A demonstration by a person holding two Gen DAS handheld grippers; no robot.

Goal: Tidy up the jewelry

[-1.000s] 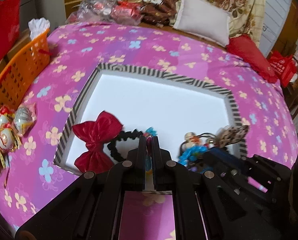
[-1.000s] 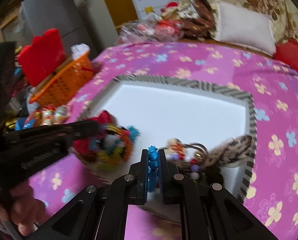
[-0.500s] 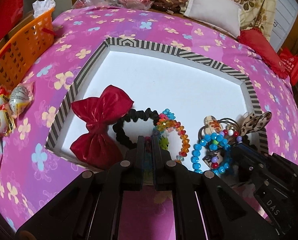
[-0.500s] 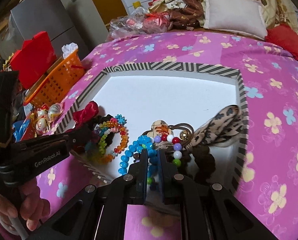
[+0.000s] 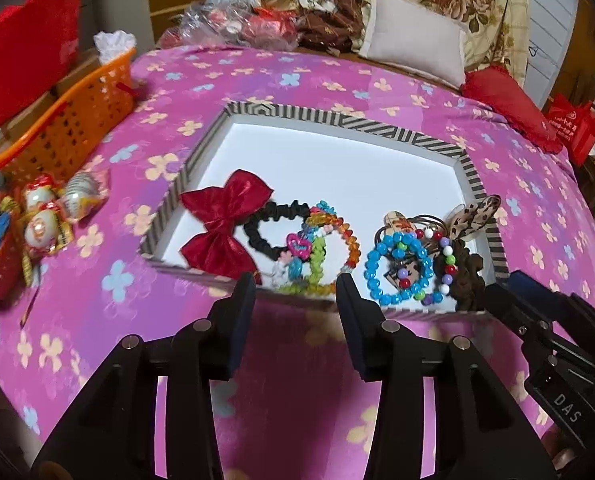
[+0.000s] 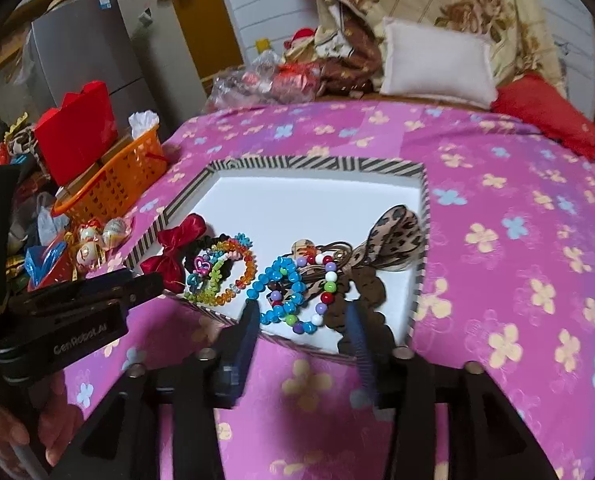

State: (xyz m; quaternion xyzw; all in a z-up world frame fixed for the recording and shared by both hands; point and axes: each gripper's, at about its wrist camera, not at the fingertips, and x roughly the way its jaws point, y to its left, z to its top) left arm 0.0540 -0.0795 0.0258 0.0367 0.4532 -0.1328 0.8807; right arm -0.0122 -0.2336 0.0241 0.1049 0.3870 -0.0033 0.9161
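Both grippers have let go and drawn back since a second ago: the left gripper (image 5: 295, 288), then pinched on the rainbow bead bracelet (image 5: 337, 254), now hangs with its jaws spread wide and empty just outside the tray's near edge, and the right gripper (image 6: 301, 320), which was clamped on the blue bead bracelet (image 6: 279, 294), is likewise wide apart and holding nothing. All the jewelry now lies inside the striped-rim tray (image 5: 337, 120), ranged along its near edge on the white floor. At the near left corner sits the red bow (image 5: 221, 226), touching the black scrunchie (image 5: 273, 226), which the rainbow bead bracelet and a pink heart charm (image 5: 298, 247) overlap. Toward the near right corner the blue bead bracelet lies beside a strand of mixed white, red, green and purple beads (image 5: 443, 266), with a brown scrunchie (image 5: 467, 274) and a leopard-print bow (image 5: 471, 218) behind them. The tray rests on a pink flowered cloth (image 5: 97, 288); an orange basket (image 5: 65, 120) stands at the cloth's left edge, with foil-wrapped eggs (image 5: 41, 216) near it.
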